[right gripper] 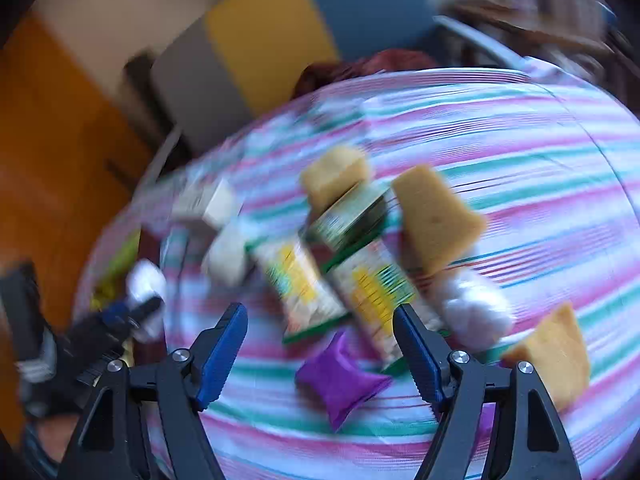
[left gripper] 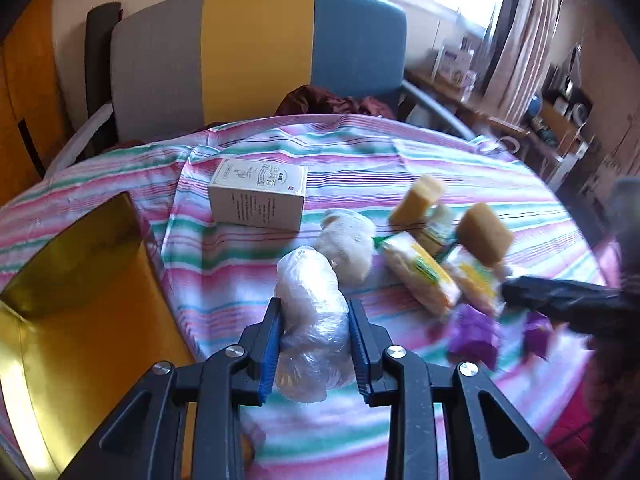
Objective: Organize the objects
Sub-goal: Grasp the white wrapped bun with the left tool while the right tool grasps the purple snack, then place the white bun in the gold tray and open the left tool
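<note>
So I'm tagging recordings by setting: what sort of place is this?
Probably a lived-in home room: a table under a striped cloth, an upholstered chair behind it, a curtained window and cluttered shelves alongside.

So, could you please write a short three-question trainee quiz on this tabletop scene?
1. True or false: the left gripper is shut on the plastic-wrapped bundle.
2. Which thing lies nearest the right gripper? A) purple pouch B) white box C) sponge
3. Fill in: the gold box lies on the ____ tablecloth.

Key: 1 true; 2 A; 3 striped.
</note>
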Demonstrator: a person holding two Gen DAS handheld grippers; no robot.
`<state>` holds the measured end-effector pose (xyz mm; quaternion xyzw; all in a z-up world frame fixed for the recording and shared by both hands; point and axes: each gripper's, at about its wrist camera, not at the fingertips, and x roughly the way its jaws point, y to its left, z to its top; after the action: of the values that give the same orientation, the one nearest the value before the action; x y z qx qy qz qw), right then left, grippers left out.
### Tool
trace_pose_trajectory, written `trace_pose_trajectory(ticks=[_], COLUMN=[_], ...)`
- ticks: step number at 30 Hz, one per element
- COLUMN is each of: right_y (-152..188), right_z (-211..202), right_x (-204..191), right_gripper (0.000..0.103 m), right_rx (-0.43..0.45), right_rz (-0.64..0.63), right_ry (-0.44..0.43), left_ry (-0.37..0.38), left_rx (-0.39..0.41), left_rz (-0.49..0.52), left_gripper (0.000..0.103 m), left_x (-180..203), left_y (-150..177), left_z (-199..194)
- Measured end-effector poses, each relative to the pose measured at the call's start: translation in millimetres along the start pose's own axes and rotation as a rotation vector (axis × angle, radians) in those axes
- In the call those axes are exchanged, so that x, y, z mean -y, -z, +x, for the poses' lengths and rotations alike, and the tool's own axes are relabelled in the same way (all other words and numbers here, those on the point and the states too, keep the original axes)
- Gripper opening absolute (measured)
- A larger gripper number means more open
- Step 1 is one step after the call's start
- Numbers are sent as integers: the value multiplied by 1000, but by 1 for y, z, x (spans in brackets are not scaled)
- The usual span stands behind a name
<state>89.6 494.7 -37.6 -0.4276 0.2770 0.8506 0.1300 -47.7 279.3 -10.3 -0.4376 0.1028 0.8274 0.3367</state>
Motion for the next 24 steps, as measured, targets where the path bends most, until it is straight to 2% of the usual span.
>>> trace_pose_trajectory(ticks=[2, 7, 11, 12, 13, 14, 16, 18, 21, 24], right_y=[7, 20, 23, 24, 24, 26, 29, 28, 27, 22], right_z=[13, 28, 45, 51, 55, 61, 69, 67, 70, 69], right_x=[-13, -38, -42, -41, -38, -34, -29, -23, -15, -7], right_gripper=[77, 77, 72, 69, 59, 37, 35, 35, 35, 36], right_rx=[-74, -161, -225, -245, -264, -286, -280, -247, -250, -244], right_rz=[-72, -260, -387, -398, -403, -406, -397, -375, -340, -317], right_ry=[4, 82, 193, 224, 241, 259, 281, 266, 246, 231], left_ry=[18, 40, 31, 25, 18, 10, -32, -65, -100, -139], left_rx=[14, 48, 64, 67, 70, 74, 87, 90, 117, 124], left_rz=[-5, -30, -78, -100, -119, -133, -193, -255, -380, -438], left_gripper=[31, 31, 31, 31, 31, 31, 31, 31, 31, 31], left_x=[-9, -37, -66, -78, -88, -95, -124, -152, -203, -235], left_y=[9, 27, 45, 51, 56, 60, 68, 74, 80, 82], left_z=[-16, -43, -59, -63, -67, -70, -79, -86, -103, -111])
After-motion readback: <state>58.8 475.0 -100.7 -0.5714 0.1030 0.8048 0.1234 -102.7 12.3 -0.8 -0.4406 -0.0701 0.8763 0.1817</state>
